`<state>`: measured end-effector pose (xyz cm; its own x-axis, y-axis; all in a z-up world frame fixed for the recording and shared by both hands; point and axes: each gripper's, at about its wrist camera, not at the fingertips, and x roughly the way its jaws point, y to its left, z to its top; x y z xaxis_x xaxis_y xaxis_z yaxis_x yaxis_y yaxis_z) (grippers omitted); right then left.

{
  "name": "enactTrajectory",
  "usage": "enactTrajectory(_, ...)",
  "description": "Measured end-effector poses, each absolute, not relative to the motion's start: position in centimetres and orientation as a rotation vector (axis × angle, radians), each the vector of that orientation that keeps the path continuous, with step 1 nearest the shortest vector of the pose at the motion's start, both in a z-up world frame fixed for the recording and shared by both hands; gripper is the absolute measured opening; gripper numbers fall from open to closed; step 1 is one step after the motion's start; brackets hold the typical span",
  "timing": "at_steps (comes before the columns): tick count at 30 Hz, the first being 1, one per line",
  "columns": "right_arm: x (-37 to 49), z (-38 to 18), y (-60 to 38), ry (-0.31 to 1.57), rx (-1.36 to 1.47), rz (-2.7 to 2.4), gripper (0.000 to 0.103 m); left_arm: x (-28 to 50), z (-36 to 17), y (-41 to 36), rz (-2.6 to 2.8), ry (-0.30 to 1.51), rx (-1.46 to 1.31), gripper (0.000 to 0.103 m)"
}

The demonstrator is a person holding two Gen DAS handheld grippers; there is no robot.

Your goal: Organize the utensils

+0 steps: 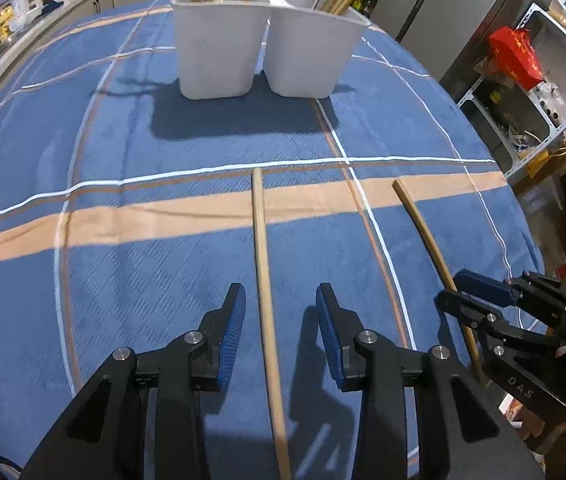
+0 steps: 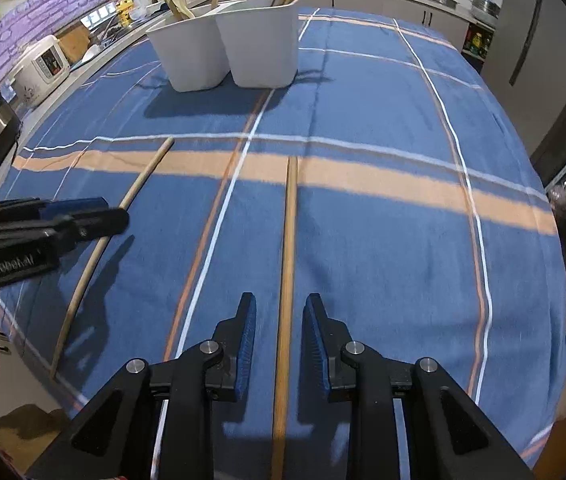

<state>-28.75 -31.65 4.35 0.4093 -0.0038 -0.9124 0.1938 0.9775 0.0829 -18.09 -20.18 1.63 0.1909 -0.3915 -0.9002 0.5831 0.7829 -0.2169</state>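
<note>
Two long wooden sticks lie on the blue checked tablecloth point(image 1: 123, 184). One stick point(image 1: 261, 240) runs between the fingers of my left gripper point(image 1: 281, 296), which is open with a gap on both sides of the wood. The other stick point(image 2: 289, 240) lies between the fingers of my right gripper point(image 2: 279, 302), also open and clear of it. Each gripper appears in the other's view: the right gripper point(image 1: 449, 290) over its stick point(image 1: 423, 228), the left gripper point(image 2: 117, 210) over its stick point(image 2: 131, 188). Two white bins point(image 1: 219, 48) point(image 1: 311, 52) at the far side hold upright utensils.
A steel fridge point(image 1: 435, 4) and a metal shelf rack point(image 1: 531, 92) stand beyond the table's right edge. A kitchen counter with a rice cooker point(image 2: 43, 64) runs along the left. The cloth's near edge hangs just below the grippers.
</note>
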Motion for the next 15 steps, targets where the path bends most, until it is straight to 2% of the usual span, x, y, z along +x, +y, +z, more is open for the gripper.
enactTrajectory(15,-22.5,4.2,-33.0,1.227,0.156,-0.113,0.026,-15.3,1.5,-22.0,-0.719,1.191,0.183,0.035)
